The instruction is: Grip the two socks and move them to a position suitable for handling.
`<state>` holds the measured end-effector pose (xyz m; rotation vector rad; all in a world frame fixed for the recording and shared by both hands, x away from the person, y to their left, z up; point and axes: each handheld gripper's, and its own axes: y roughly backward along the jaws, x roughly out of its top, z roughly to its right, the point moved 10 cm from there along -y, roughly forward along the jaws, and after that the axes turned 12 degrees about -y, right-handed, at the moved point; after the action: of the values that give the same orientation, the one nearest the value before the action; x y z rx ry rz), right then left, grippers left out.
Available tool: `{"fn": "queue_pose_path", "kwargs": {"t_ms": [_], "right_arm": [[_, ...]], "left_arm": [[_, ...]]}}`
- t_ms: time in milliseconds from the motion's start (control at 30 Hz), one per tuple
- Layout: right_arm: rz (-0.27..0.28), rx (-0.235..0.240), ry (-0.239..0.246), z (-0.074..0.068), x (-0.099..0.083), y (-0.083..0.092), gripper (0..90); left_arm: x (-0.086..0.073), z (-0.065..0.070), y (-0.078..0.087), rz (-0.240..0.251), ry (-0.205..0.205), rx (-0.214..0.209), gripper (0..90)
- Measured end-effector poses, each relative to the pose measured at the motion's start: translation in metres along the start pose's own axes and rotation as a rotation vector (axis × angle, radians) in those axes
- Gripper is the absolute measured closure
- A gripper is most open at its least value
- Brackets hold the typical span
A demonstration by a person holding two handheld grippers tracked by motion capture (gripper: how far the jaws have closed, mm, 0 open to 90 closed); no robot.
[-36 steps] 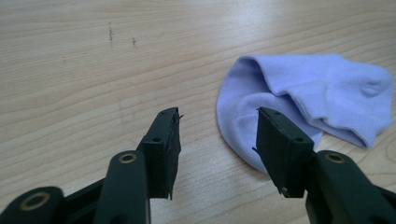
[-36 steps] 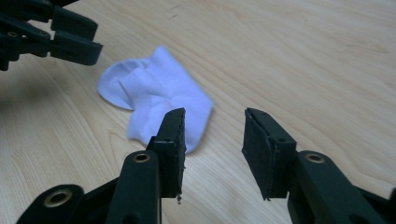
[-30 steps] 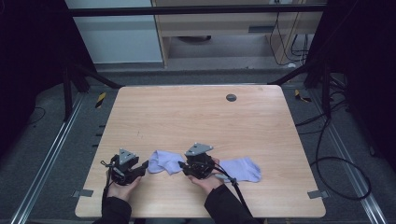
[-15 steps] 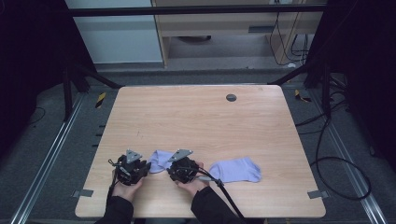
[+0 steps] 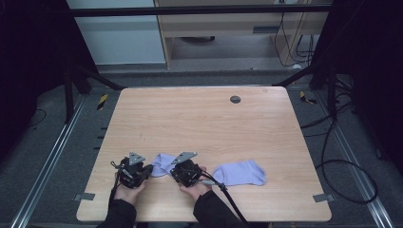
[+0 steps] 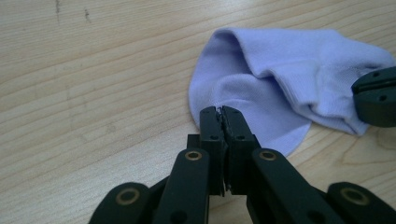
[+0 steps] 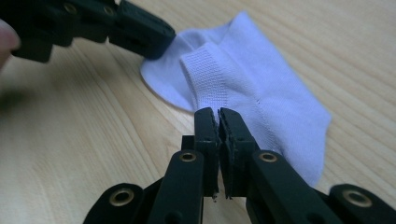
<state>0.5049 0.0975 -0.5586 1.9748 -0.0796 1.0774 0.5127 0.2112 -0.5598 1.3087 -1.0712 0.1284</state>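
Sock (image 6: pixel 280 79) of thin lavender knit, limp and light, is pinched at opposite edges by the closed left gripper (image 6: pixel 221 111) and right gripper (image 7: pixel 218 112), best held by its ribbed cuff (image 7: pixel 208 77).

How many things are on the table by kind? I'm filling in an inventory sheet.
Lavender socks: 2, one between the grippers, one to the right.
Handheld grippers: 2, left gripper and right gripper, each with jaws closed at the first sock's edge.
Total: 4
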Motion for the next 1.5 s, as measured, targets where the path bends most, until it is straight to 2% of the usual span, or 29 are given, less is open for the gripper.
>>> {"fn": "queue_pose_path", "kwargs": {"t_ms": [200,400,600,700,800,833,867,933,967,1033,1133,1200,1333,1500], "right_arm": [[0.085,0.031,-0.063,0.002,0.015,0.021,86.9],[0.168,0.012,-0.117,0.013,0.029,0.035,86.9],[0.200,-0.002,-0.179,0.027,0.037,0.040,86.9],[0.195,-0.035,-0.187,0.036,0.040,0.038,86.8],[0.188,-0.076,-0.199,0.046,0.043,0.032,86.5],[0.188,-0.076,-0.199,0.046,0.043,0.032,86.5],[0.179,-0.108,-0.196,0.054,0.044,0.027,85.5],[0.174,-0.122,-0.200,0.058,0.043,0.025,84.1],[0.166,-0.140,-0.204,0.064,0.042,0.023,79.1],[0.166,-0.167,-0.191,0.069,0.041,0.024,74.1],[0.164,-0.175,-0.191,0.074,0.040,0.028,70.7],[0.150,-0.172,-0.185,0.075,0.038,0.029,69.7],[0.083,-0.186,-0.169,0.079,0.024,0.024,69.2],[0.053,-0.192,-0.179,0.082,0.014,0.019,69.4]], "left_arm": [[0.001,0.002,0.003,0.002,-0.014,-0.007,87.6],[0.001,0.001,0.008,0.002,-0.021,-0.007,87.7],[-0.002,-0.006,0.010,-0.016,-0.018,0.007,87.7],[-0.004,-0.009,0.008,-0.032,-0.021,0.015,87.6],[-0.004,-0.010,0.006,-0.036,-0.025,0.020,87.4],[-0.004,-0.010,0.006,-0.036,-0.025,0.020,87.2],[-0.004,-0.010,0.005,-0.036,-0.028,0.025,87.0],[-0.004,-0.011,0.005,-0.032,-0.028,0.035,86.5],[-0.004,-0.012,0.005,-0.030,-0.029,0.042,80.1],[-0.002,-0.017,0.007,-0.007,-0.012,0.066,73.4],[0.000,-0.020,0.012,0.017,0.015,0.078,61.5],[-0.001,-0.021,0.014,0.024,0.034,0.075,56.8],[-0.007,-0.016,0.018,0.005,0.040,0.067,54.1],[-0.011,-0.009,0.014,-0.021,0.050,0.046,57.0]]}}
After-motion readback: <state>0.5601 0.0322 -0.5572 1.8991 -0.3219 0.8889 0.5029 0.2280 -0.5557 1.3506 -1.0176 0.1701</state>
